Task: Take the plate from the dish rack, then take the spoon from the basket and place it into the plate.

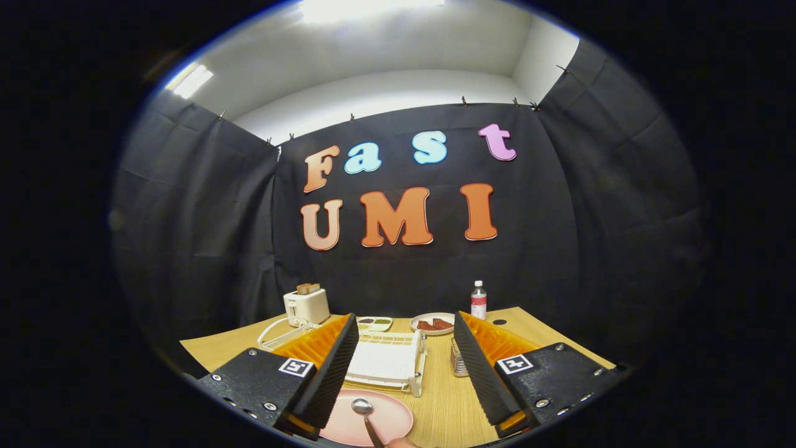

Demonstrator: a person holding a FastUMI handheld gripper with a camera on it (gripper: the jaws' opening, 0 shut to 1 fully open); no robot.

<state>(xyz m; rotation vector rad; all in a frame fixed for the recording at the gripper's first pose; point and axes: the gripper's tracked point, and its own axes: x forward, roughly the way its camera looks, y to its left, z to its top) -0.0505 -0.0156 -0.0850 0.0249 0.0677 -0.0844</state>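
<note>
Spoon (364,415) lies in the pink plate (385,418) on the table (444,398), between my claw (407,367) fingers, low & close. Bowl end points away toward the rack (388,361), handle runs back toward me, long axis roughly along the fingers. Looks metal: light, stiff, slick, so I'd pinch mid-handle. Plate prob. light, rigid, breakable; take it by the rim. Claw is wide apart, holding nothing. Basket (459,361) sits just beside the rack.

No text legible here. Bottle (478,300) label and toaster (306,306) front mark are too small to read. Square black-and-white marker tags (296,366) sit on gripper (405,315), fingers spread apart, gripping nothing.
</note>
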